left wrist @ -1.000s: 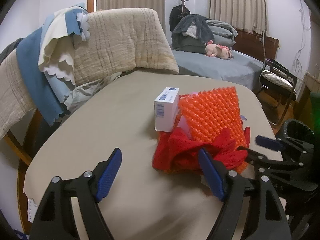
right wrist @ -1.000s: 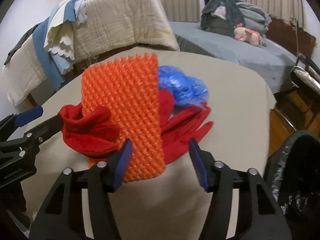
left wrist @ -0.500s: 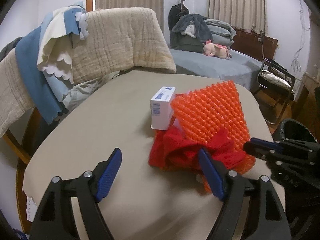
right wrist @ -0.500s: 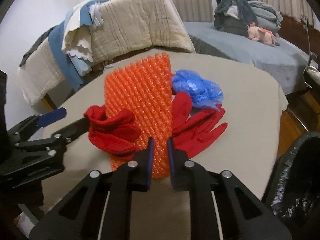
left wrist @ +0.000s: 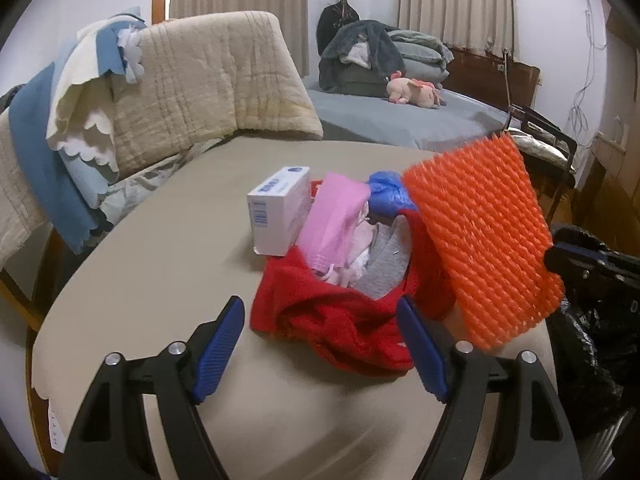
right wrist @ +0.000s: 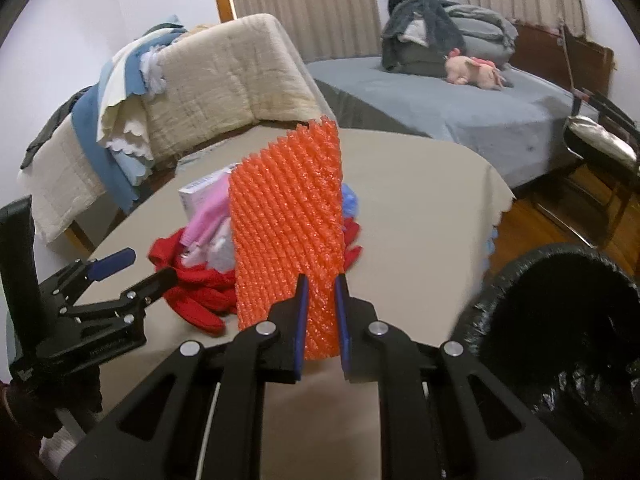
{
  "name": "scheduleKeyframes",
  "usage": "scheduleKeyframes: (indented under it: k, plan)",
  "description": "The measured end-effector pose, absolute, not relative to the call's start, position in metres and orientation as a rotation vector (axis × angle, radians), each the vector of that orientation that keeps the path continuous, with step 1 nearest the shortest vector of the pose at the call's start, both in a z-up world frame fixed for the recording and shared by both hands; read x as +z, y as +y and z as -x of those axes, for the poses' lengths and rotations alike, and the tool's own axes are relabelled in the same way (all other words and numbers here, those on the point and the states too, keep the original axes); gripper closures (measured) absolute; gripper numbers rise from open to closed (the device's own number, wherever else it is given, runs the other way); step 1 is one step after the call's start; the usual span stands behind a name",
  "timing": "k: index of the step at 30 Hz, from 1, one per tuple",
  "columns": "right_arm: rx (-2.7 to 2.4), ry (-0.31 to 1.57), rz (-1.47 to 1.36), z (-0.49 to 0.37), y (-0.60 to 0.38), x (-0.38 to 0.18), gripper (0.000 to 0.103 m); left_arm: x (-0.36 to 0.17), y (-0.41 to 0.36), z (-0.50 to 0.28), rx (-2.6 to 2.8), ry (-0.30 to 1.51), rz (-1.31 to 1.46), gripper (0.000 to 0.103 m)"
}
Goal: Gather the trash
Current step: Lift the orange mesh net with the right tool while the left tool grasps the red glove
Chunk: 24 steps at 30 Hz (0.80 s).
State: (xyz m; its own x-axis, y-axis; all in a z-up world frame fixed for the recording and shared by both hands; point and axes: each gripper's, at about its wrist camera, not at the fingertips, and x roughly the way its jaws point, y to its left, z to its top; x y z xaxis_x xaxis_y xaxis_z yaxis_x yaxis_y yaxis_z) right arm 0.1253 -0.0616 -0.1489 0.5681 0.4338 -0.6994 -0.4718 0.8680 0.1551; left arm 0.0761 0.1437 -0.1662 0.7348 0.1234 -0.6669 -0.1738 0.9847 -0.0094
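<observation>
**A:** Right wrist view, item one: right hand-held gripper (right wrist: 320, 320), jaws clamped on the near edge of the orange foam net (right wrist: 288, 216). A second ago those jaws stood apart around that edge with the net lying flat on the pile; now the net is raised clear of the worktop (right wrist: 420, 208), standing up ahead of the gripper.

**B:** Meaning for the task?

**A:** First piece of trash secured, by my reading; the carry to the black-lined bin (right wrist: 560, 320) is what remains. Bin mouth sits low to the right of that gripper, just off the worktop edge.

**B:** Item two?

**A:** Left hand-held gripper (left wrist: 320, 344), jaws wide, nothing between them, hovering just short of the red glove (left wrist: 332, 316). Uncovered beyond it: pink cloth (left wrist: 336, 216), grey cloth (left wrist: 384, 272), blue plastic bag (left wrist: 384, 196), white box (left wrist: 280, 208).

**B:** Room to move?

**A:** Bare worktop on the near side of both grippers. Rightward path to the bin looks clear. Draped blankets (left wrist: 192, 92) crowd the far left edge.
</observation>
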Motion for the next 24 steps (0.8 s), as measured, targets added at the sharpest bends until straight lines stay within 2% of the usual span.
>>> scheduleKeyframes:
  k: [5,7,9,10,12,15,24]
  plan:
    - [0.53,0.823,0.055,-0.127,-0.063,-0.157,0.09,-0.179,0.147,-0.09,0.18,0.754,0.073,0.029]
    - [0.533,0.825,0.061,-0.127,-0.061,-0.158,0.09,-0.186,0.15,-0.096,0.166,0.775,0.085,0.042]
    - [0.533,0.83,0.058,-0.127,-0.06,-0.159,0.09,-0.191,0.153,-0.099,0.139,0.796,0.109,0.06]
    - [0.533,0.831,0.058,-0.127,-0.06,-0.159,0.09,-0.191,0.155,-0.099,0.13,0.799,0.122,0.063]
    - [0.533,0.83,0.055,-0.127,-0.06,-0.157,0.09,-0.188,0.159,-0.095,0.126,0.789,0.135,0.08]
    - [0.536,0.819,0.044,-0.126,-0.061,-0.151,0.09,-0.185,0.162,-0.087,0.125,0.77,0.151,0.09]
    - [0.557,0.758,0.015,-0.119,-0.066,-0.122,0.09,-0.146,0.163,-0.063,0.141,0.691,0.157,0.093]
